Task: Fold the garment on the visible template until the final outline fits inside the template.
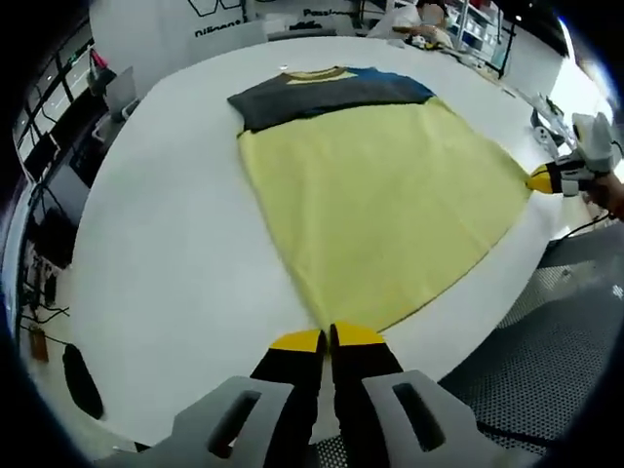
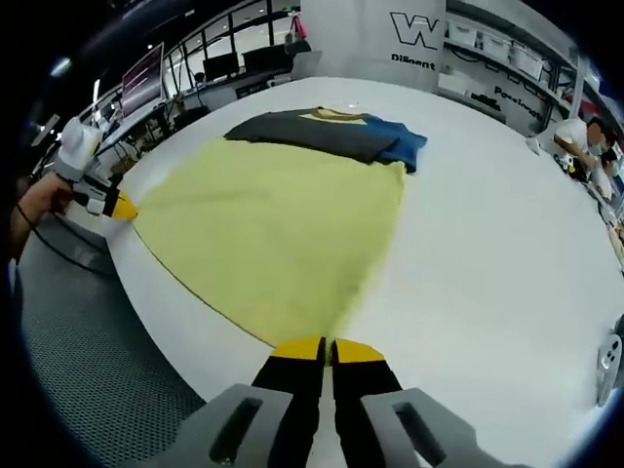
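The white table (image 1: 175, 253) carries everything, and I stand at its near edge with one garment (image 1: 380, 205) spread flat across it: a yellow shirt with a dark grey and blue yoke lying toward the far edge, its hem running along the near edge in front of me. I see no marked template outline on the table top, so I cannot tell where its border lies. My left gripper (image 1: 328, 339) is clenched on one hem corner, the yellow tips pressed together over the cloth; my right gripper (image 2: 328, 349) is clamped the same way on the other hem corner, and each shows in the other's view, held out at the table's edge (image 1: 542, 179) (image 2: 119, 206). I judge that I am at the start of a bottom-up fold, with the hem stretched taut between the two corners. To do it well I should lift both corners together, keep the hem straight and level, carry it toward the yoke at the far edge without dragging the body of the shirt, and lay it down square so no crease runs slantwise. Count: one table, one garment, two grippers, and a person's hand (image 2: 39, 210) on the left one.
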